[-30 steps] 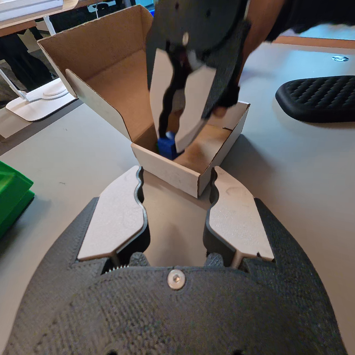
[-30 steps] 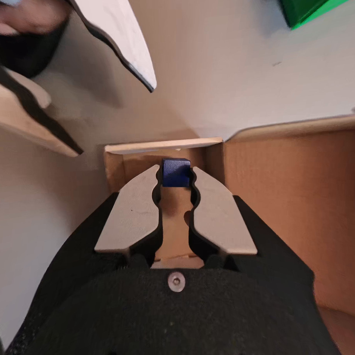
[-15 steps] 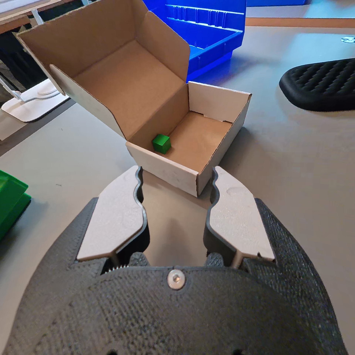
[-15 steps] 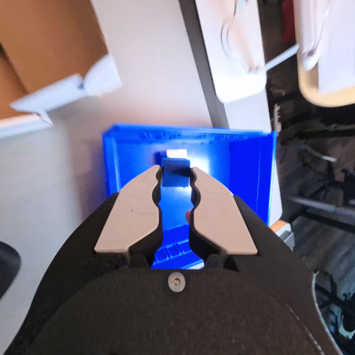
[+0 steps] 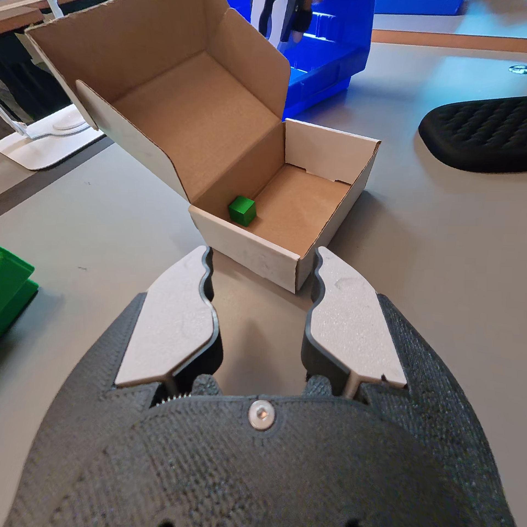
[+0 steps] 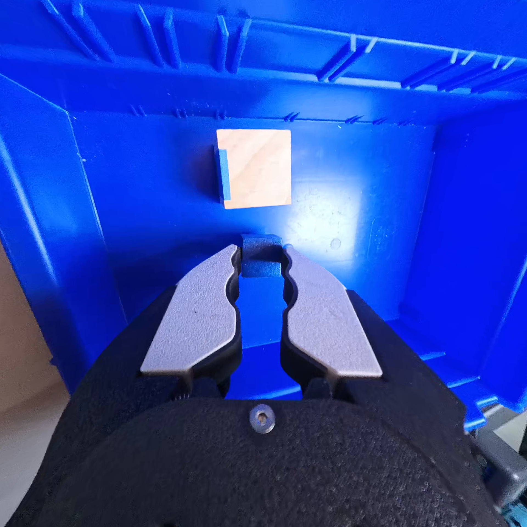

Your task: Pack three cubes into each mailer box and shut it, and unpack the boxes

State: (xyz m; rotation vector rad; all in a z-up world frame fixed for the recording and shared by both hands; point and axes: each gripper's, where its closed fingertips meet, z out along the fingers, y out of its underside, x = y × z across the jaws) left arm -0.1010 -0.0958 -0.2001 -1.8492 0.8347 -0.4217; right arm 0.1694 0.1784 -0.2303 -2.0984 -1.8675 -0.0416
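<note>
An open cardboard mailer box [image 5: 336, 154] stands on the grey table, lid raised to the left. One green cube [image 5: 242, 211] lies in its near left corner. My left gripper [image 5: 262, 256] is open and empty, fingertips just short of the box's near corner. My right gripper [image 6: 261, 256] is shut on a blue cube [image 6: 261, 256] and holds it inside the blue bin [image 6: 470, 199], just above the floor. A plain wooden cube [image 6: 256, 168] lies on the bin floor beyond it. The right gripper also shows in the left wrist view [image 5: 282, 17], over the bin.
The blue bin [image 5: 322, 68] stands behind the box. A black padded rest [image 5: 479, 137] lies at the right. A green bin [image 5: 11, 288] sits at the left edge. A white stand base [image 5: 42, 142] lies at the far left.
My right gripper lifted the blue cube out of the mailer box, carried it over the blue bin and lowered it inside. The left gripper has stayed open in front of the box.
</note>
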